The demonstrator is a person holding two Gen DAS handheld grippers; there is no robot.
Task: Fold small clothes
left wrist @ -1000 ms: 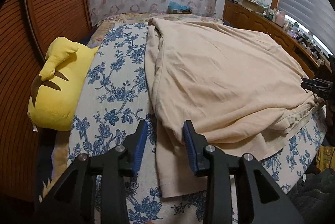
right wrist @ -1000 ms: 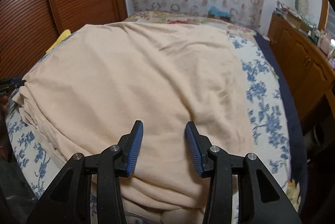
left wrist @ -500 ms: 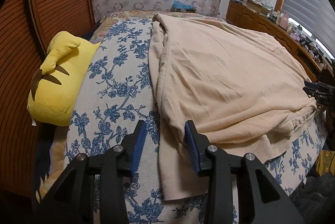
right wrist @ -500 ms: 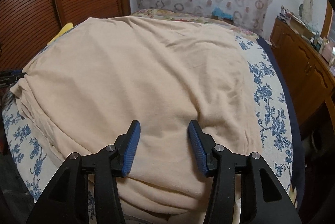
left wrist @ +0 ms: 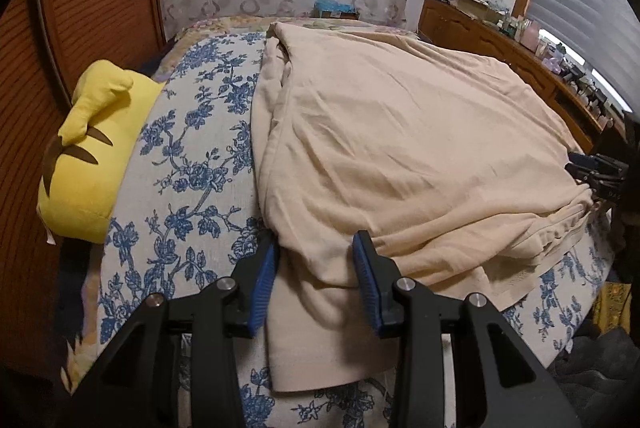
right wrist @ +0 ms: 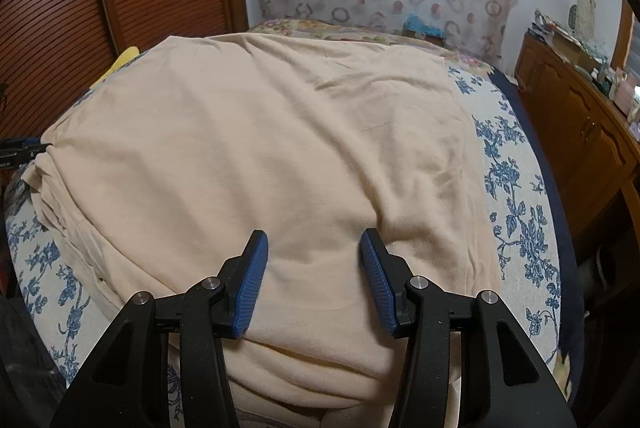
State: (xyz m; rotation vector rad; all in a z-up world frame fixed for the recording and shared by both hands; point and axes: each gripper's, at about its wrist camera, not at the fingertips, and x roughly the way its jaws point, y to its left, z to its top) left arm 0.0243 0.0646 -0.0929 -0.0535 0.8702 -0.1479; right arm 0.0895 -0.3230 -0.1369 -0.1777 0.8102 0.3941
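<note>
Cream-coloured garment point(left wrist: 400, 148), folded over on itself in loose layers, lies spread on the bed point(left wrist: 192, 164), which wears a white cover printed with blue flowers. Its bunched hems stack up along the near edge of the bed, and one flap reaches past them toward the left wrist camera. No box, basket or other container holding clothes shows in either view; the only cluttered spot is the wooden dresser point(right wrist: 576, 116) beside the bed, whose top carries small items too tiny to make out. The left tool point(left wrist: 314, 260) straddles the garment's left edge near that flap: cloth lies between its blue pads, which have just been drawing closer, yet a gap remains and they do not pinch the fabric. The right tool point(right wrist: 314, 260) hovers over the near right part of the garment with its pads spread apart, having just widened, and grips nothing; cloth fills the space below it. A yellow plush cushion point(left wrist: 92, 156) with dark markings sits at the bed's left side against the slatted wooden doors point(left wrist: 80, 8), well apart from the garment.
</note>
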